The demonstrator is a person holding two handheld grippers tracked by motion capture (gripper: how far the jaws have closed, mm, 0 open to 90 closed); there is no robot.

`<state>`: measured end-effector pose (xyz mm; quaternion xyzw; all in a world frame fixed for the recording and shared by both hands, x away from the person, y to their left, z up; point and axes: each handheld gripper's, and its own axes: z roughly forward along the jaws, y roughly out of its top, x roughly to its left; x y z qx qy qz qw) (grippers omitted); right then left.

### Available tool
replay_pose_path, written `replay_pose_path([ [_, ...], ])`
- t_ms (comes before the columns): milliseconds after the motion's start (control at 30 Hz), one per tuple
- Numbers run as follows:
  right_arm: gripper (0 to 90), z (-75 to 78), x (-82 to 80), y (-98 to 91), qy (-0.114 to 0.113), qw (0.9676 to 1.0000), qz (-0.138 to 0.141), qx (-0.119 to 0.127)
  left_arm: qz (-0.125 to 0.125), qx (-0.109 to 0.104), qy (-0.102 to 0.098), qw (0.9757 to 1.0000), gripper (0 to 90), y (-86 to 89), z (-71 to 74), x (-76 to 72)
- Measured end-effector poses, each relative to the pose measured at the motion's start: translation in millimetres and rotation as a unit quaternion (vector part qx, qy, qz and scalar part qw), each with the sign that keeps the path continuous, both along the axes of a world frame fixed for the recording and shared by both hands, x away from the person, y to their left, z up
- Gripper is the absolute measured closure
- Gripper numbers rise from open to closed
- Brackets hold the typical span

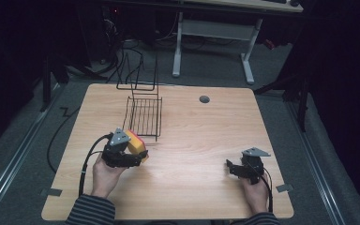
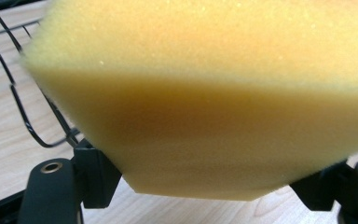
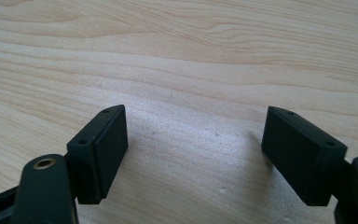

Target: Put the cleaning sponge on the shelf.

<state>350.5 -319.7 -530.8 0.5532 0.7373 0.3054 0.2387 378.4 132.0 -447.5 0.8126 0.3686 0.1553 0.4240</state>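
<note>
Since the sponge (image 1: 137,143) is already pinched in the left gripper (image 1: 138,157), just off the rack (image 1: 145,115) at about its 7 o'clock, I'd say the job is carrying it over and into that rack. Go slow, keep it above the front wires, don't squeeze harder. Its long axis runs roughly 10 to 4 o'clock on the table (image 1: 197,136), red side up, tilted. The right gripper (image 1: 232,168) sits idle at 4 o'clock, jaws wide apart, holding nothing.

Wire rack (image 1: 143,112) stands just ahead of the left gripper (image 1: 132,157); bare table (image 1: 206,140) lies open to its right.
</note>
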Motion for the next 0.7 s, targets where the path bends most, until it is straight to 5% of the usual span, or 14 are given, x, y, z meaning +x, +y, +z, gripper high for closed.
replay_pose_path([
  [700,22.8,0.0,0.0,-0.1,0.0,1.0,0.0,0.0,0.018,-0.007,-0.007,0.9998,24.2,-0.3,18.7,26.5],
])
